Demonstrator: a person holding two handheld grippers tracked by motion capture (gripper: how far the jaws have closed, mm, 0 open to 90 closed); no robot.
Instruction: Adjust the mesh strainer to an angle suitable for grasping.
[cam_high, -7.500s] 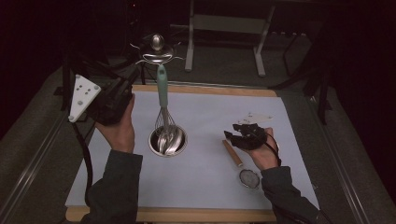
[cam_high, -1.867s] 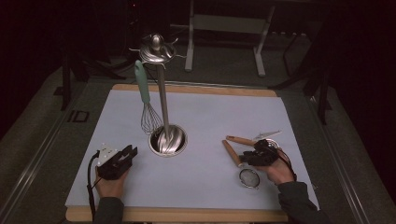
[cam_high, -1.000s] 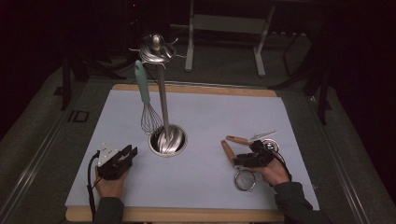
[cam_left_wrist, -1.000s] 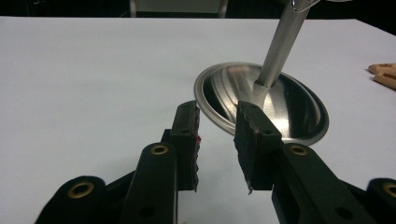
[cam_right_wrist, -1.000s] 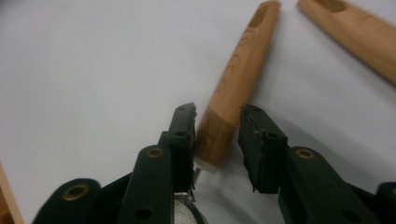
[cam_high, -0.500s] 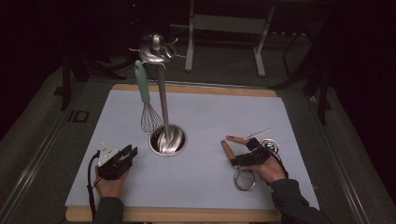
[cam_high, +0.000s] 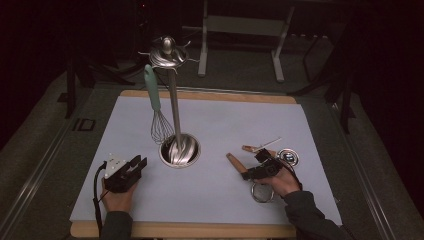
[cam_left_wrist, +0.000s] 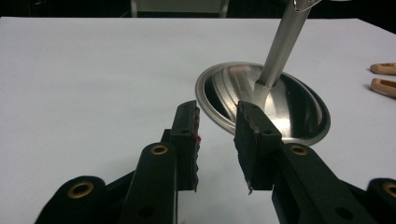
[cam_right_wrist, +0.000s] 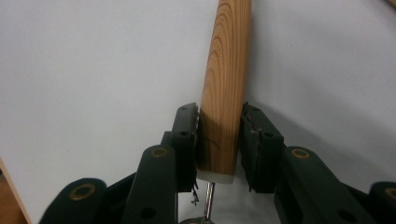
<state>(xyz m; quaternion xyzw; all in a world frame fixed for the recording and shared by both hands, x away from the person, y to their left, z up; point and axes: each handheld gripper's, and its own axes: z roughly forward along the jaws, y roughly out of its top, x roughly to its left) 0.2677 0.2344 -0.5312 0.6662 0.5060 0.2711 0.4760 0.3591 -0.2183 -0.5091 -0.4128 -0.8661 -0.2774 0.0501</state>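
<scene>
Nearest, on the right: right gripper (cam_right_wrist: 219, 112) down low over the white mat (cam_high: 225, 115), jaws just drawn in and now pinching the wooden handle (cam_right_wrist: 226, 56) of the strainer (cam_high: 262, 192). Both pads pressed against the wood close to its capped end, with the metal stem running back under the hand. Strainer lying flat on the mat, ring toward the person, handle pointing toward the stand. By the look of it, not lifted yet.

Across on the left: left gripper (cam_left_wrist: 217, 109) parked on the mat, jaws spread, nothing between them. Aimed at the stand's dish base, well short of it.

A little farther out on the right, just beyond the working hand: second strainer (cam_high: 289, 156), also flat on the mat, untouched.

Mid-table: stand (cam_high: 172, 100), upright, pole rising out of a shiny round base. Whisk (cam_high: 161, 127) already hanging from one of the hooks (cam_high: 167, 52) at the top, green handle up, wires down beside the pole.

Step in hand, as judged: securing the grip on the strainer for hanging.

Next move: lifting it clear of the mat, carrying it up to a free hook, and setting its hanging end over that hook, likely with a turn of the wrist. Worth watching: a round handle rolling in the pads, and a knock against the whisk.
</scene>
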